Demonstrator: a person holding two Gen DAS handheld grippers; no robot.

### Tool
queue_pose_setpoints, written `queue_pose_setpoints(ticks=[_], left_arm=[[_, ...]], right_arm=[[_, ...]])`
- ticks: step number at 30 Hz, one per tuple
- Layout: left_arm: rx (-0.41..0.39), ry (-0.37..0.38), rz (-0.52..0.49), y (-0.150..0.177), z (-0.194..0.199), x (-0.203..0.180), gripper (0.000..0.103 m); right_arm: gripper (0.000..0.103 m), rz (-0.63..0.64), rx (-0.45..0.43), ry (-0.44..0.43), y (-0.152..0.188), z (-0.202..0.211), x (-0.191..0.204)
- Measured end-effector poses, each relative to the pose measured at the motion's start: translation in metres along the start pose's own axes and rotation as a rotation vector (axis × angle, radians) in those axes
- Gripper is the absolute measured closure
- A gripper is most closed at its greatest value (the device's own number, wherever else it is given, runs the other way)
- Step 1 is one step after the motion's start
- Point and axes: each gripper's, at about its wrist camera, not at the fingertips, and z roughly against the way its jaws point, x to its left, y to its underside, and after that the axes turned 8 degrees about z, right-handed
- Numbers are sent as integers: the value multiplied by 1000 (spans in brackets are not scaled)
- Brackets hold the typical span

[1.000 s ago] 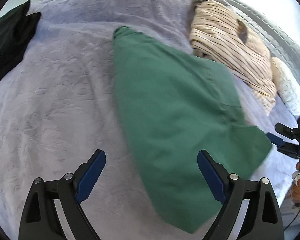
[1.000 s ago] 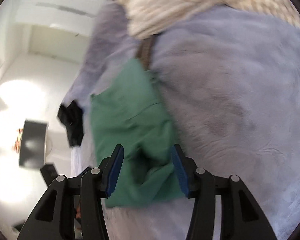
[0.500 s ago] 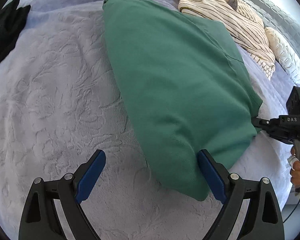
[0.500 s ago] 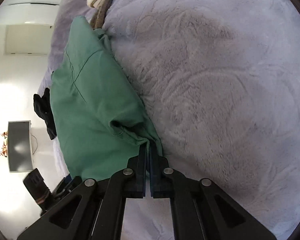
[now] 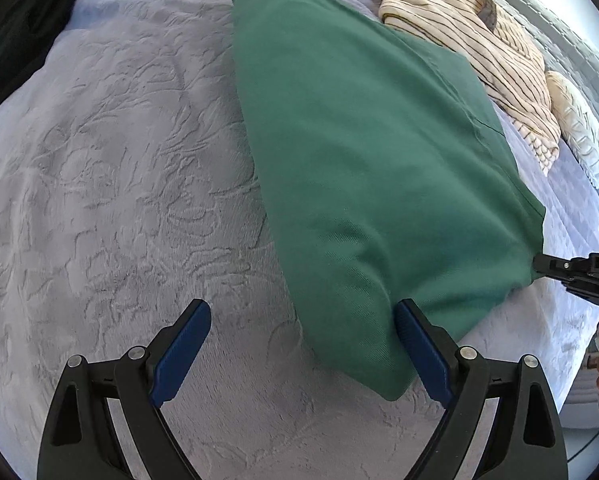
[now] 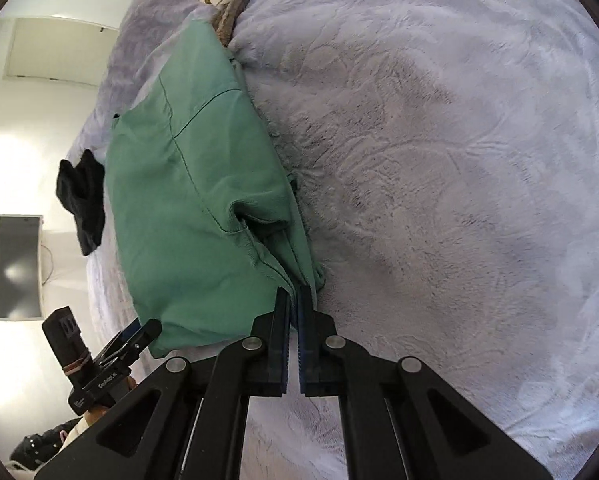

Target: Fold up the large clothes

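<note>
A large green garment (image 5: 371,168) lies folded lengthwise on the lavender bed cover (image 5: 119,184). My left gripper (image 5: 303,356) is open, its right finger against the garment's near corner, holding nothing. My right gripper (image 6: 293,300) is shut on the green garment's (image 6: 195,208) bunched corner near its sleeve. In the left wrist view the right gripper (image 5: 539,266) pinches the garment's right corner. In the right wrist view the left gripper (image 6: 139,334) sits at the garment's near left corner.
A cream striped garment (image 5: 471,36) and a white knitted item (image 5: 583,136) lie at the far right by the bed edge. A black garment (image 5: 19,36) lies at the far left. A grey screen (image 6: 17,268) stands beyond the bed.
My right gripper closed on the green garment's corner. The left gripper moved closer to the garment's near corner and stayed open. The garment now lies flatter and nearer.
</note>
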Motion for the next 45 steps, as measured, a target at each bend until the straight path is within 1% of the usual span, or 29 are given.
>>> queue_pose_setpoints(ticks=[1,2,4,5,7,10,11,12,13,14,15,17,18,19,22,24,25,26,28,30,31,34,36,37,38,39,41,43,45], left_arm=[[-1,-4,3,0,0,0,9],[-2,-6,6,0,1,0,9],[-2,-7,10,0,1,1,9],[-2,-9,12,0,0,1,9],[-3,-15,14,1,1,1,9],[-3,-25,17,0,0,-2,9],[-2,-27,19,0,0,-2,9],[2,-26,21,0,0,-2,9],[6,-25,21,0,-1,-3,9],[10,-28,21,-1,-2,-6,9],[12,-35,20,-2,-3,-7,9],[10,-47,17,-2,-2,-8,9],[12,-48,19,-2,-2,-8,9],[16,-48,26,-2,-2,-7,9],[27,-52,48,-3,-2,-5,9],[30,-58,52,-3,-2,-7,9],[29,-64,51,-2,-2,-7,9],[28,-69,51,-3,-2,-9,9],[30,-80,54,-3,-2,-10,9],[33,-90,62,-3,-1,-12,9],[34,-95,65,-4,-1,-13,9],[42,-104,81,-5,0,-13,9],[43,-121,93,-6,0,-13,0],[33,-132,95,-7,1,-14,0],[31,-133,94,-7,2,-14,0],[25,-134,97,-8,4,-15,0],[11,-131,106,-11,9,-14,0],[-11,-107,140,-16,16,-8,0],[-20,-74,179,-25,22,-4,0]], right_arm=[[95,3,-9,12,0,3,2],[92,12,-36,15,-1,9,6],[92,46,-90,-3,-3,21,16],[82,62,-113,-13,-5,25,21],[68,87,-130,-4,-15,25,29],[69,122,-120,13,-31,9,37],[71,135,-108,53,-34,1,38],[71,130,-91,105,-38,-8,32],[71,103,-69,126,-40,-19,22],[71,69,-53,106,-41,-26,12],[71,12,-40,68,-40,-32,-1],[71,-40,-44,28,-37,-30,-9],[69,-43,-46,25,-34,-26,-8],[63,-40,-42,31,-31,-21,-8],[59,-31,-24,38,-25,-3,-6],[48,-18,-21,18,-21,11,-3],[39,-9,-22,4,-19,17,-1],[34,7,-22,-5,-19,25,4],[30,36,-20,-11,-21,32,13],[30,62,-18,-26,-24,37,23],[27,71,-14,-34,-26,38,28],[27,84,-8,-60,-31,36,39],[27,85,2,-77,-34,34,43],[25,87,6,-84,-36,33,46],[19,91,12,-90,-37,32,48],[19,98,16,-94,-39,30,51],[19,127,21,-102,-46,30,61],[19,152,24,-113,-55,32,72],[18,183,24,-145,-68,35,84]])
